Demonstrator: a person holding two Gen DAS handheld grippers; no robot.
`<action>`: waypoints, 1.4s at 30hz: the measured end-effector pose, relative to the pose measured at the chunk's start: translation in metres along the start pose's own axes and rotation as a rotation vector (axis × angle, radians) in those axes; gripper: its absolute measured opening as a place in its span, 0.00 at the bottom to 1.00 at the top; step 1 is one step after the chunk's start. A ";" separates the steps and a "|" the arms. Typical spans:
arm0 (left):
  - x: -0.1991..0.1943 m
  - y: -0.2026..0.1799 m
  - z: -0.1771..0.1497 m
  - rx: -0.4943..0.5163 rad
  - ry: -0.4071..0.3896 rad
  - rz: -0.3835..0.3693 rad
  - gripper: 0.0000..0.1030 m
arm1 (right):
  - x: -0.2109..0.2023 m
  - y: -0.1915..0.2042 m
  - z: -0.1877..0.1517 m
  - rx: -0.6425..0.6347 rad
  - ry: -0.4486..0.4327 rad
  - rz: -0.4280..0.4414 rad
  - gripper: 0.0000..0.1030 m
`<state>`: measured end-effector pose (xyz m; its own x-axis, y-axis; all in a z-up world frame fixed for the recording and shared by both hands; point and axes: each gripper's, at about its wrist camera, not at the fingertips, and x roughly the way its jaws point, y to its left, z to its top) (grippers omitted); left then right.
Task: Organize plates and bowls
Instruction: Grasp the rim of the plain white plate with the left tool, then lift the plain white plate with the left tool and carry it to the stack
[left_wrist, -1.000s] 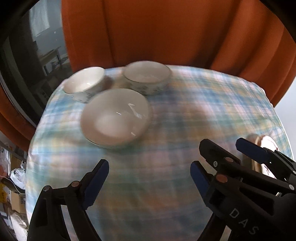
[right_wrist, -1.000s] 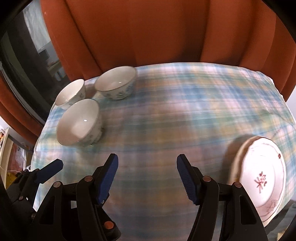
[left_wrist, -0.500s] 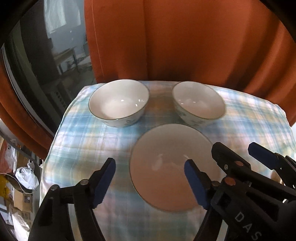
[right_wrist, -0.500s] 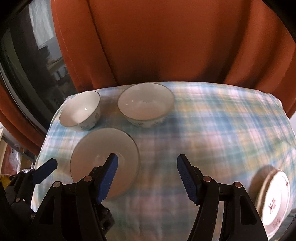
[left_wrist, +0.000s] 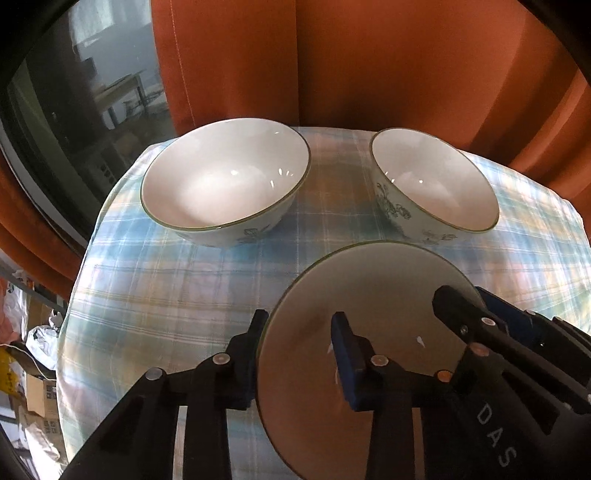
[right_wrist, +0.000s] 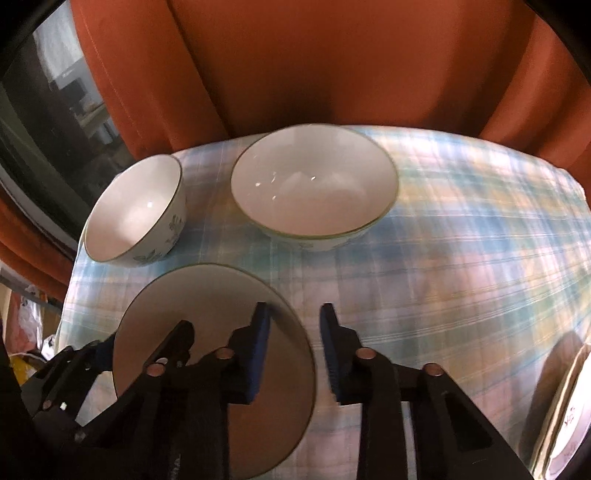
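The near bowl (left_wrist: 369, 314) sat on the cloth (left_wrist: 166, 288) before two others. Both grippers, left (left_wrist: 299, 332) and right (right_wrist: 293, 325), were closing across its opposite rims. Glazed china looked stiff, slippery, breakable; the rim seemed the best hold.

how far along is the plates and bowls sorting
Nothing looks stacked yet: the two white floral bowls sit apart on the plaid cloth. In hand: both grippers are closing their jaws on opposite rims of the nearest white green-rimmed bowl. Left: the patterned plate at the edge.
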<state>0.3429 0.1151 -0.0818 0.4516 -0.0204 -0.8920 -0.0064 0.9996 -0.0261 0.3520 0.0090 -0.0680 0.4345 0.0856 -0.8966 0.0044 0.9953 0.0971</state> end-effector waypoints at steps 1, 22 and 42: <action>0.000 0.001 0.000 0.001 -0.001 0.004 0.31 | 0.000 0.001 0.000 -0.004 -0.001 -0.004 0.26; -0.018 -0.007 -0.009 0.022 -0.017 -0.005 0.28 | -0.029 -0.006 -0.011 0.010 -0.033 -0.003 0.14; 0.011 0.000 -0.010 0.019 0.031 -0.006 0.29 | 0.006 -0.002 -0.009 -0.003 0.017 -0.004 0.25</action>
<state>0.3391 0.1145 -0.0958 0.4235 -0.0270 -0.9055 0.0139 0.9996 -0.0233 0.3462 0.0083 -0.0773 0.4189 0.0822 -0.9043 0.0030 0.9958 0.0919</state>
